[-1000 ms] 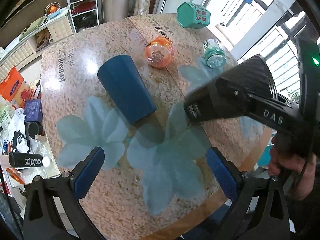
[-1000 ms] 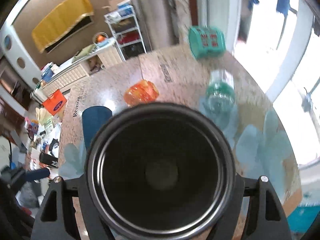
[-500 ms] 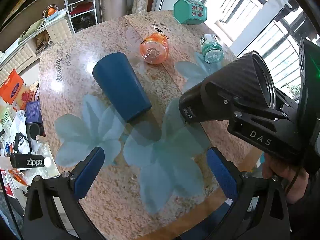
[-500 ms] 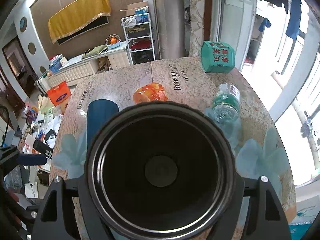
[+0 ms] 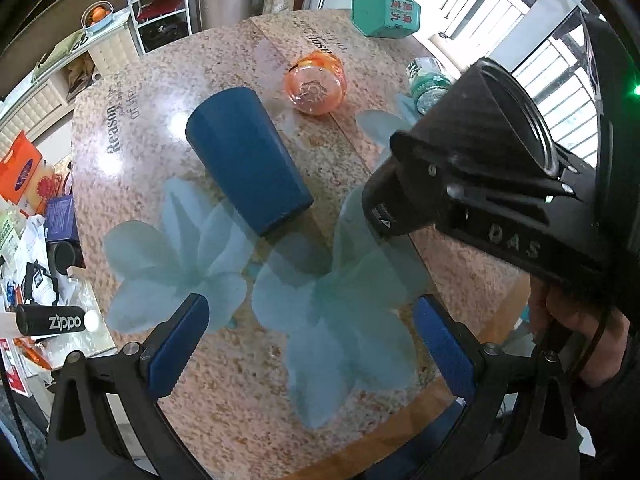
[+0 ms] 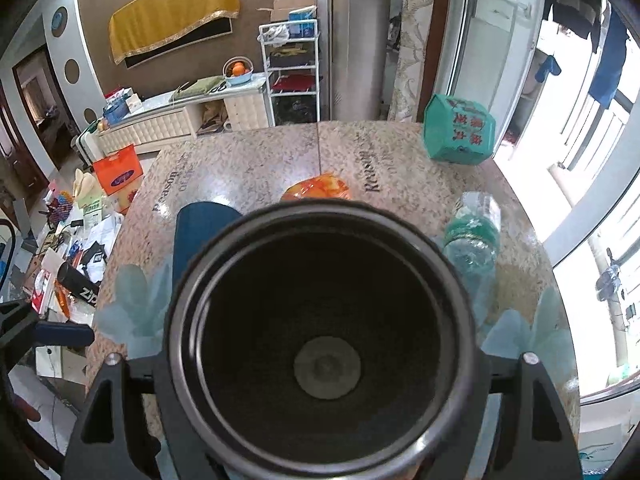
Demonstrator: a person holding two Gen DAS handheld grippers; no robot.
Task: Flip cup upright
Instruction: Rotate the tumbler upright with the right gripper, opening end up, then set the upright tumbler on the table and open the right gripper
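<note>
**Black cup held in your right hand-held gripper above the table**

Nearest to you, your left hand-held gripper point(image 5: 310, 342) is spread wide with nothing between its blue pads point(image 5: 178, 344). It hangs over the pale blue flower print on the round speckled table point(image 5: 248, 396).

Your right hand-held gripper point(image 6: 324, 364) is clamped on the black cup point(image 6: 320, 344), one finger on each side of its body. In the right wrist view the cup's open mouth faces the camera and fills most of the frame. In the left wrist view the same cup point(image 5: 464, 152) is up off the table, tilted, with its base low towards the table centre and its rim high on the right. Your right hand point(image 5: 576, 316) grips the handle below it.

Further out, a dark blue cup point(image 5: 246, 160) lies on its side on the table. Beyond it an orange jar point(image 5: 316, 84) also lies on its side, and a green-labelled bottle point(image 6: 474, 236) is near the right edge. At the far edge sits a green hexagonal tin point(image 5: 386, 12).
</note>
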